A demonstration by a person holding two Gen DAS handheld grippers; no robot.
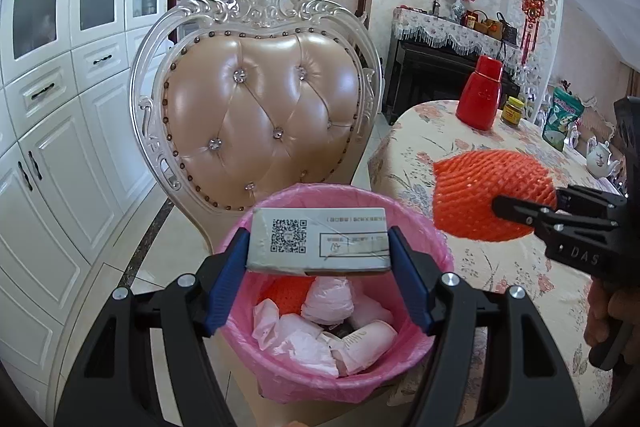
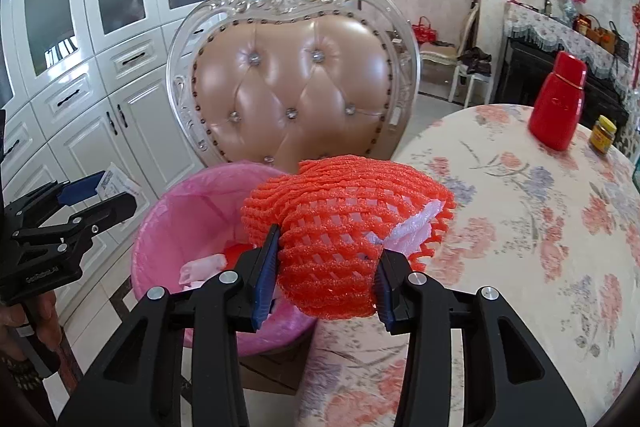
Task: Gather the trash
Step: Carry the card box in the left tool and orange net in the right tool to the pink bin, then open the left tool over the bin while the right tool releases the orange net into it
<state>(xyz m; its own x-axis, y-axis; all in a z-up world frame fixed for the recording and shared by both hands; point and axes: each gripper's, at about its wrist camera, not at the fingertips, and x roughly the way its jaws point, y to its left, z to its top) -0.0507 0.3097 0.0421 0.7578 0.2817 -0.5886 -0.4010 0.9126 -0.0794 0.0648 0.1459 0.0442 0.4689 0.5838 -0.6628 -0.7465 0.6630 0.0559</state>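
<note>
- The left gripper [image 1: 319, 259] is clamped on a small box [image 1: 319, 241], its blue pads [image 1: 229, 263] pressed against the two short ends; the box lies level, QR code and printed label facing the camera.
- The box hangs directly above the bin [image 1: 416, 355], over the half nearer the chair [image 1: 260, 107].
- The bin, lined with a pink bag, stands on the floor between the chair and the table [image 1: 500, 267], close against the table's edge.
- Inside the bin lie crumpled pink and white wrappers [image 1: 304, 343] and a piece of orange foam [image 1: 286, 293], partly hidden under the box.
- The right gripper [image 2: 326, 277] is closed on a foam net [image 2: 340, 223], an orange mesh sleeve pinched at its lower part between both pads; a bit of white plastic [image 2: 412, 227] shows through the mesh on the side away from the bin.
- From the left wrist view the net [image 1: 492, 195] is held over the table edge, beside the bin's rim and not above its opening; the right gripper [image 1: 520, 217] reaches it from the table side.
- From the right wrist view the left gripper [image 2: 104, 197] sits on the far side of the bin [image 2: 160, 227] from the table, the box [image 2: 118, 183] only partly visible between its fingers.
- On the table, well beyond the bin, stand a red flask [image 1: 482, 93] and, just beside it, a small yellow-lidded jar [image 1: 513, 111].
</note>
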